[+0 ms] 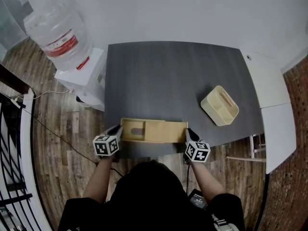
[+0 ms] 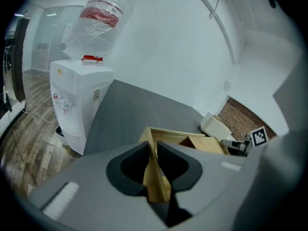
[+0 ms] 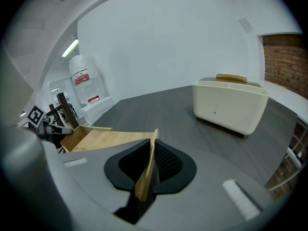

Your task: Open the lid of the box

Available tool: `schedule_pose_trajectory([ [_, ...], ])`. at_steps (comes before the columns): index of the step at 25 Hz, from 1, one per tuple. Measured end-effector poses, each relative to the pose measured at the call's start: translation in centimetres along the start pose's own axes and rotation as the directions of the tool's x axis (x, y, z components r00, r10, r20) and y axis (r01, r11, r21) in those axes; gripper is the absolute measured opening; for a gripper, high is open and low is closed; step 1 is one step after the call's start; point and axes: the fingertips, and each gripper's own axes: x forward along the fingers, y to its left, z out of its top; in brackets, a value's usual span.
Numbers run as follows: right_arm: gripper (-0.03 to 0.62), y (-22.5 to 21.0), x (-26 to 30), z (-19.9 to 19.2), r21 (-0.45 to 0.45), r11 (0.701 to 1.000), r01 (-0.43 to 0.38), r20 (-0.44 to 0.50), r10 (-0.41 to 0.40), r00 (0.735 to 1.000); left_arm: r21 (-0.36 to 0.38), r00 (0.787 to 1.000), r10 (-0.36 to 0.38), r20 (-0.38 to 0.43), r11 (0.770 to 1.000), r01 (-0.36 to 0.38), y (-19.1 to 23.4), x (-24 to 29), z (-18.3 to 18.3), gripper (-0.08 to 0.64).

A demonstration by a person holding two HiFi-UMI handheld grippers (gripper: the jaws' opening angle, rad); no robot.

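Fingers of left gripper (image 2: 153, 148) clamp box (image 1: 154, 130) left wall; right gripper (image 3: 152, 150) fingers clamp lid (image 3: 110, 139) end. Head view alone shows whole box at table (image 1: 168, 76) edge.

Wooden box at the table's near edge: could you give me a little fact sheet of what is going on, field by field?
Box: pale wooden box on dark grey table
Lid: sliding lid, partly slid right; the box's left end lies uncovered
Left gripper: shut on the box's left end wall
Right gripper: shut on the lid's thin right edge
Also on table: cream open container, apart from the box
Beside table: white water dispenser
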Motion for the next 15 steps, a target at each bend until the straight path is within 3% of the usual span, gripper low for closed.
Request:
schedule_pose_trajectory([
  [15,0.029,-0.93,-0.14,0.06,-0.002,1.000,0.030,-0.007,-0.030,1.000,0.005,1.000,0.003,-0.004,1.000,-0.003,0.05,0.02,-0.02,0.055],
])
